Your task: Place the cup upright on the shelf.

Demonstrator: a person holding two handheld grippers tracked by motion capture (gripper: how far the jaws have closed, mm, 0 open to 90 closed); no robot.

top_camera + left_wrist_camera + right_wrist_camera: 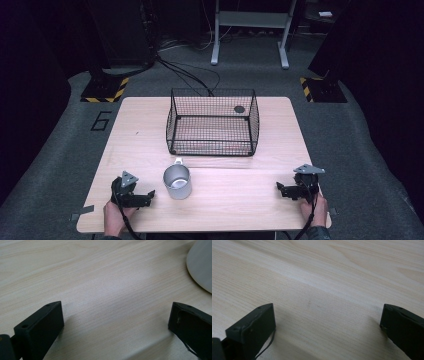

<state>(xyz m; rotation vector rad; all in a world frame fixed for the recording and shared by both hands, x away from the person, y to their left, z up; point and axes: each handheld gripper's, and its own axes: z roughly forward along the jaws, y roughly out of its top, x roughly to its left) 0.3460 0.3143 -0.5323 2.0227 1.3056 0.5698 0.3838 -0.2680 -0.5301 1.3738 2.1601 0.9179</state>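
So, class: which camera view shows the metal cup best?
The high view: the whole metal cup stands upright on the table, handle towards the wire basket. The left gripper view catches just a pale curved edge; the right gripper view shows bare wood.

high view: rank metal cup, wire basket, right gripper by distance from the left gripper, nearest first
From the left gripper:
1. metal cup, just to its right, near the front of the table.
2. wire basket, farther back, at the table's middle.
3. right gripper, across at the front right edge.
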